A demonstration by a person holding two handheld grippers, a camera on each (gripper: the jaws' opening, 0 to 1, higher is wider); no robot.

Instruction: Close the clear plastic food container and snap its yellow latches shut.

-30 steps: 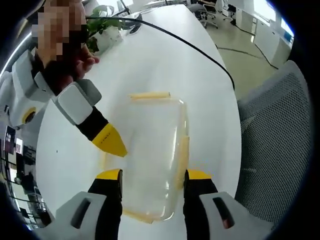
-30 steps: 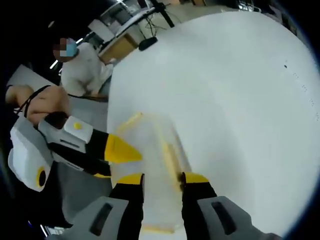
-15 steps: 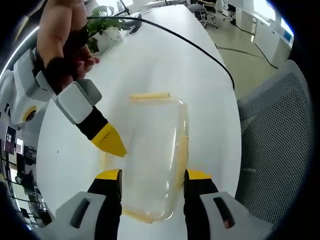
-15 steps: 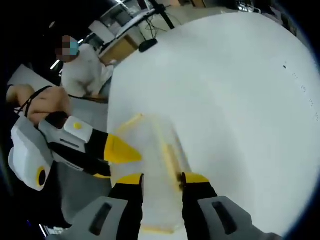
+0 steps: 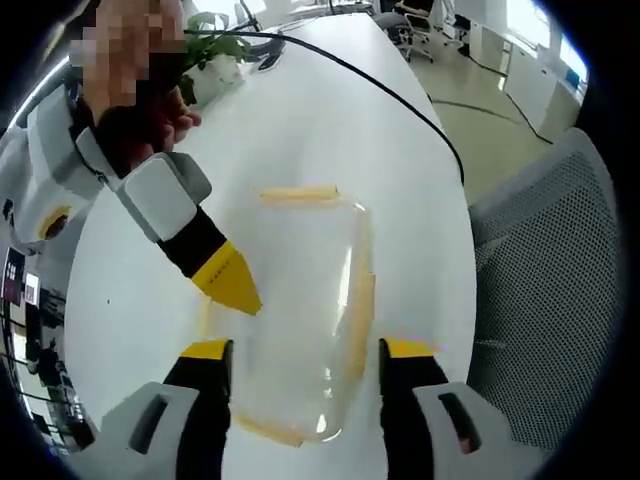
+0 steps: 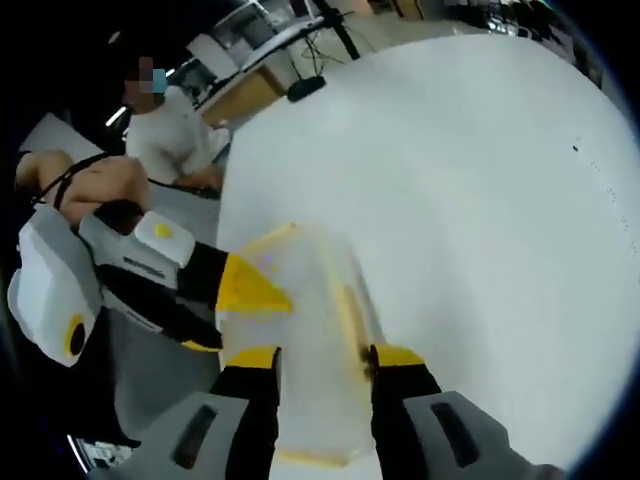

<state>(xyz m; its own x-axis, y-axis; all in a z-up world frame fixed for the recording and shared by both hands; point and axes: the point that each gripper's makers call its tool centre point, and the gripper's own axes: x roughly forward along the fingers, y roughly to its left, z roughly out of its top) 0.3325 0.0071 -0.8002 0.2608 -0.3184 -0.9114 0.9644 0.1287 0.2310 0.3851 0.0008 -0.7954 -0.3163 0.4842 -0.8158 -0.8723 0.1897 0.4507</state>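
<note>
The left gripper is spread open, its yellow-tipped jaws standing either side of the near end of the container, not clearly touching it. The right gripper comes in from the container's left side, its yellow tip over that left rim; a hand holds it.

In the right gripper view, the right gripper is also released, jaws parted over the near end of the container, one jaw just beside a yellow latch. The left gripper reaches in from the left, its yellow tip against the container's side.

The container is clear and lies on the white counter. Its lid looks down, though the clear plastic makes that hard to judge. A yellow latch runs along the container's far end, another latch along its right side, and a third at the near end.

Beyond the container, a black cable crosses the counter, and a plant stands at the far end. A mesh chair sits to the container's right, off the counter. In the right gripper view a person sits past the counter's edge.
</note>
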